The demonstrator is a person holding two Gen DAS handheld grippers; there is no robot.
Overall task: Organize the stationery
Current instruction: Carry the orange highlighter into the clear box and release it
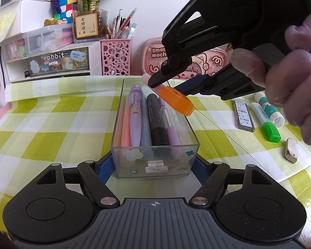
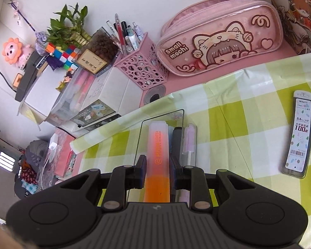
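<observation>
A clear plastic box stands on the green checked cloth and holds several pens and markers. My left gripper is shut on the near end of the box. My right gripper is shut on an orange highlighter and holds it tilted above the far right part of the box. In the right wrist view the highlighter sits between the fingers, over the box's rim.
A lead refill case, two glue sticks, a green highlighter and an eraser lie right of the box. A pink pen cup, a pink pencil case and drawer units stand at the back.
</observation>
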